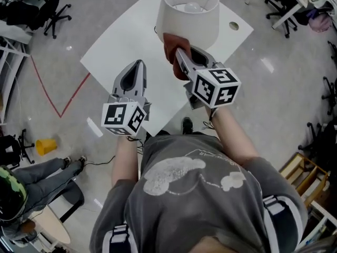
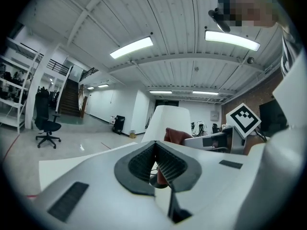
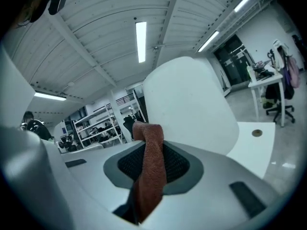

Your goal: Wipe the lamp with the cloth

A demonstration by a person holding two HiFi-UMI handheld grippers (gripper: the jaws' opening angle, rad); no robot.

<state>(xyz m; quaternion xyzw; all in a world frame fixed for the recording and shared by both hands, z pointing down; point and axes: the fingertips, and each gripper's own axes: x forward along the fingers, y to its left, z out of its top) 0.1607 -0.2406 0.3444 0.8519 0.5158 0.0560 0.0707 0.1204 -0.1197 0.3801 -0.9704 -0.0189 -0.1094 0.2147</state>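
A white lamp with a drum shade [image 1: 190,16] stands near the far edge of the white table [image 1: 121,41]; its bulb shows inside the open top. My right gripper [image 1: 181,54] is shut on a rust-brown cloth [image 1: 171,49], and the cloth presses against the shade's near lower side. In the right gripper view the cloth [image 3: 149,169] hangs from between the jaws, with the shade [image 3: 192,104] just beyond. My left gripper [image 1: 138,67] hovers over the table left of the lamp, jaws closed together with nothing between them. The left gripper view shows the shade [image 2: 167,121] and cloth [image 2: 178,135] ahead.
A round grommet hole [image 1: 234,25] lies on the table right of the lamp. Red tape [image 1: 58,107] marks the floor at left. Office chairs [image 1: 52,12] stand at far left, a yellow object [image 1: 46,145] lies on the floor, and a seated person [image 1: 31,181] is at lower left.
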